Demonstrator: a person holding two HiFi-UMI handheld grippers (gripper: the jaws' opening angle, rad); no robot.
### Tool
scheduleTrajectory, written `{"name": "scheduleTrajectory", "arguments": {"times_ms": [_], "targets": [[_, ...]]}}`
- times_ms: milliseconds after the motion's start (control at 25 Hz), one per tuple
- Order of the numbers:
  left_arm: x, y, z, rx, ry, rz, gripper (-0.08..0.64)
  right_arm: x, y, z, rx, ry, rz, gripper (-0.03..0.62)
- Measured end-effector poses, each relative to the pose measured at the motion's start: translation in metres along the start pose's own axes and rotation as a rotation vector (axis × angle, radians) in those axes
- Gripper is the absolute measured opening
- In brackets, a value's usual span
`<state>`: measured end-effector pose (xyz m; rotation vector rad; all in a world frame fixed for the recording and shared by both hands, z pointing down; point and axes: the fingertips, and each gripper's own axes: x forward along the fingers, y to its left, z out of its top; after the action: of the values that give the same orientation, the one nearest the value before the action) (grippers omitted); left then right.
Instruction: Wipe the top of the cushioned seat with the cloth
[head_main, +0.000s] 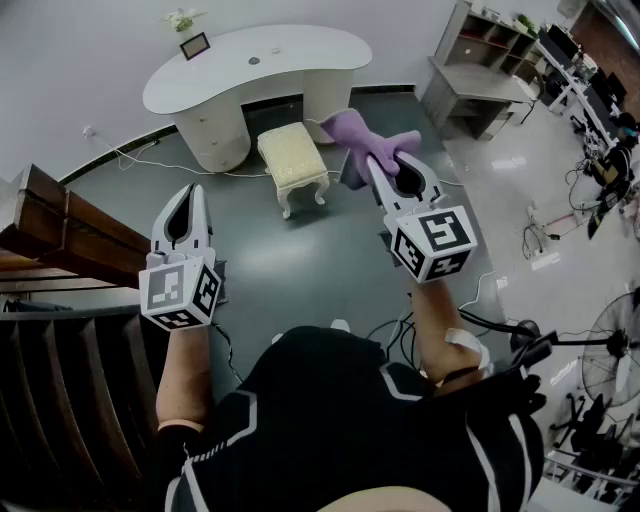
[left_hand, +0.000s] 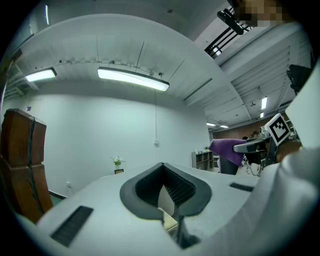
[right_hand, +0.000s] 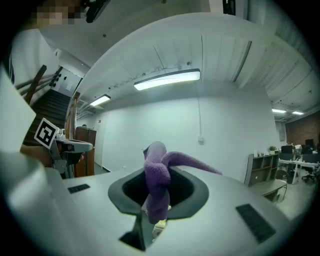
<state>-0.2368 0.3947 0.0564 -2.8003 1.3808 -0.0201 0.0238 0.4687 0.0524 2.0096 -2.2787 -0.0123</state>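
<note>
Head view, looking steeply down past a person's arms, each holding a gripper out toward a cream cushioned seat (head_main: 292, 160) on a grey floor (head_main: 330, 270). Right gripper (head_main: 392, 165) raised and stretched forward, jaws clamped on a purple cloth (head_main: 365, 140), loose ends flopping over the tips. Held high, probably for carrying across to the seat rather than for wiping yet. Cloth in the air just right of the seat, apart from it and not touching the cushion.

Left gripper (head_main: 190, 192) lower and nearer the body, jaws pressed together on nothing, likely kept back out of the way.

Seat standing on short white legs just in front of a white curved desk (head_main: 250, 65). Cushion top bare, and by the look of it not yet wiped.

Open floor on the near side and to the right of the seat, so plenty of room for an approach from here. Far edge close to the desk, so little room for overshooting a stroke that way. Dark wooden staircase (head_main: 60, 250) well off to the left, shelves (head_main: 480, 60) well off to the right
</note>
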Motion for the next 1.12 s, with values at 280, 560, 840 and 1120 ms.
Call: {"name": "scheduleTrajectory", "arguments": {"times_ms": [280, 560, 840, 1120], "targets": [[-0.002, -0.003, 0.003, -0.035, 0.003, 0.01, 0.003, -0.006, -0.007, 0.0, 0.0, 0.007, 0.0, 0.074], [0.009, -0.018, 0.001, -0.053, 0.001, 0.003, 0.003, -0.011, -0.018, 0.004, 0.031, -0.029, 0.011, 0.078], [0.036, -0.059, -0.001, -0.068, 0.019, -0.017, 0.003, -0.023, -0.052, -0.005, 0.056, -0.036, 0.03, 0.081], [0.058, -0.095, -0.009, -0.055, 0.014, -0.009, 0.003, -0.023, -0.087, -0.02, 0.052, -0.033, 0.072, 0.078]]}}
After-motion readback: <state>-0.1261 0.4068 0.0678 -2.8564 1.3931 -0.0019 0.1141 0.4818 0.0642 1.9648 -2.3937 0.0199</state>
